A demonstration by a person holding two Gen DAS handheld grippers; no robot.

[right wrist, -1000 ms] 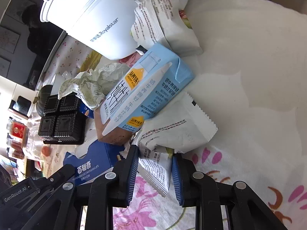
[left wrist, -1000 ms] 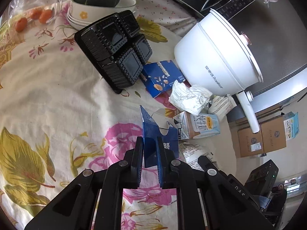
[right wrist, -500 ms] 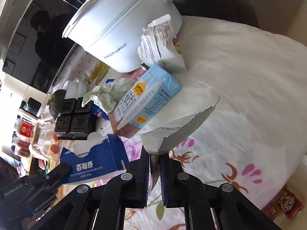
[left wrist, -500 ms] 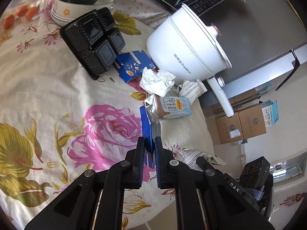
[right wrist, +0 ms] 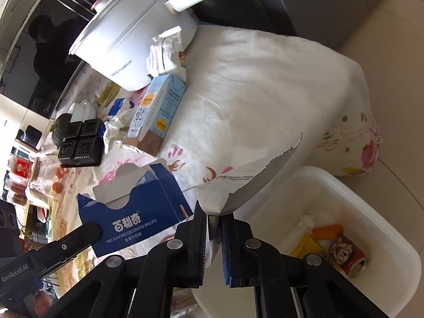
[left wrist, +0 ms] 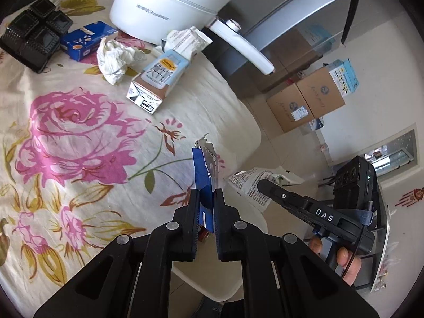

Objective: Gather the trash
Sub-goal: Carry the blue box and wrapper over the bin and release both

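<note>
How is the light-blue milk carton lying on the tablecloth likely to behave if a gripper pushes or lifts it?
The milk carton lies on a flat side, so it should slide, not roll. Its boxy walls look stiff yet probably crushable. It may be light, if emptied; the pictures cannot confirm that.

White bin (right wrist: 371, 201) cut off by bottom edge
</note>
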